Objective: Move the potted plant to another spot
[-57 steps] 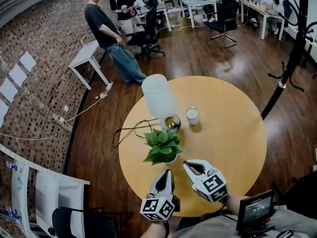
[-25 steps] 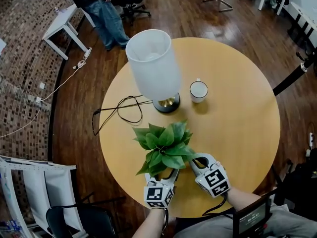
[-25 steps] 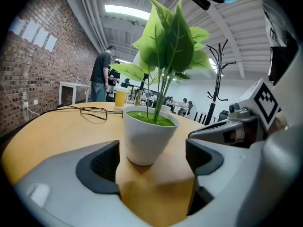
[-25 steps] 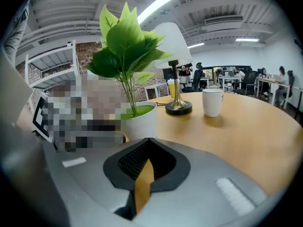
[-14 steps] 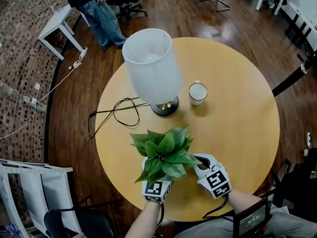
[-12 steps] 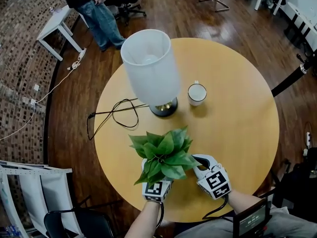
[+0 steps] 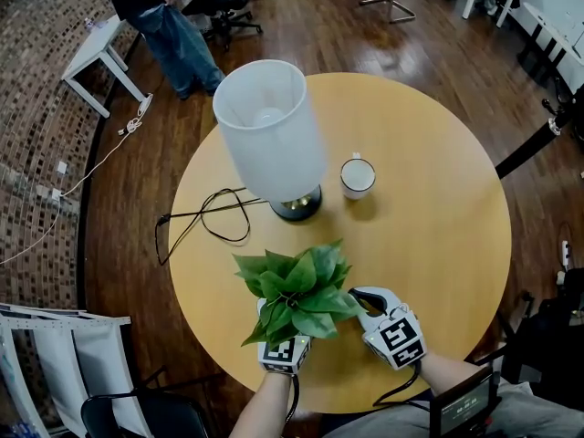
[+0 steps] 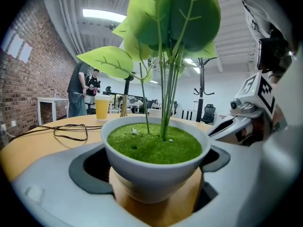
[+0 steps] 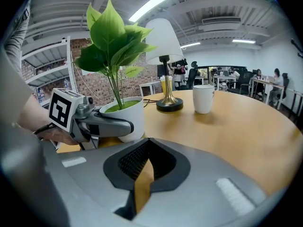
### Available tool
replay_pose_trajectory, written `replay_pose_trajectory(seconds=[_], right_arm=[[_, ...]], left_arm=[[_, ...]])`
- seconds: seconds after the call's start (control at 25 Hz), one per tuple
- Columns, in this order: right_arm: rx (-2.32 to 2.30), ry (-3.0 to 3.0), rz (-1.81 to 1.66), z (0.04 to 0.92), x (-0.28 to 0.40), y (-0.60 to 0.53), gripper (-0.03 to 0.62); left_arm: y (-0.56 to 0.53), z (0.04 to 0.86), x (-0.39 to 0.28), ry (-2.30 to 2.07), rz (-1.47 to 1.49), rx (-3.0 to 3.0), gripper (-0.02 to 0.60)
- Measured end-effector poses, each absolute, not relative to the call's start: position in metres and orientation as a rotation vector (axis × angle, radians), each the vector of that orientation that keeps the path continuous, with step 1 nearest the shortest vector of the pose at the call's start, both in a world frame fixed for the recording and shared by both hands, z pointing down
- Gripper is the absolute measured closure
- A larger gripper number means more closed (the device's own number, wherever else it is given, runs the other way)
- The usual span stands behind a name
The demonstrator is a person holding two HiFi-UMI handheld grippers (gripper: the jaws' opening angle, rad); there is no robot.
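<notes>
The potted plant point(image 7: 297, 290), green leaves in a white pot point(image 8: 151, 169), stands on the round wooden table point(image 7: 438, 226) near its front edge. My left gripper point(image 7: 294, 313) reaches under the leaves. Its jaws stand wide on either side of the pot, which sits between them on the wood, and the pads do not press on it. In the right gripper view the left gripper's finger point(image 9: 111, 124) lies along the pot point(image 9: 128, 115). My right gripper point(image 7: 358, 295) rests just right of the plant, shut and holding nothing.
A lamp with a white shade point(image 7: 269, 135) and brass base point(image 7: 297, 206) stands behind the plant, its black cable point(image 7: 201, 222) looping off the left edge. A white mug point(image 7: 358, 177) sits to the lamp's right. A person point(image 7: 155, 7) stands far back left.
Both grippers earlier stood short of the plant. The left gripper has since slid in under the leaves and around the pot. The right gripper has stayed beside it.
</notes>
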State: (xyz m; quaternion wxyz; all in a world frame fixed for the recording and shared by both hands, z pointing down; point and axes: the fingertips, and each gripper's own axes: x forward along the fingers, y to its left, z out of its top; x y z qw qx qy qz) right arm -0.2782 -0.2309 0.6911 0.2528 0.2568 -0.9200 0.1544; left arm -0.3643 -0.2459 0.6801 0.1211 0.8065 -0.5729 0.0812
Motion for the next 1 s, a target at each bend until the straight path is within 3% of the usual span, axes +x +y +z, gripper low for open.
replay_pose_trajectory(seconds=[0.64, 1.0], right_arm=[[0.719, -2.516, 0.374, 0.679, -0.271, -0.227, 0.585], [0.748, -2.584, 0.315, 0.616, -0.275, -0.218, 0.586]], left_arm=[[-0.244, 0.663, -0.366, -1.713, 0.185, 2.367, 0.051], [-0.235, 0.601, -0.358, -1.696, 0.175, 2.411, 0.05]])
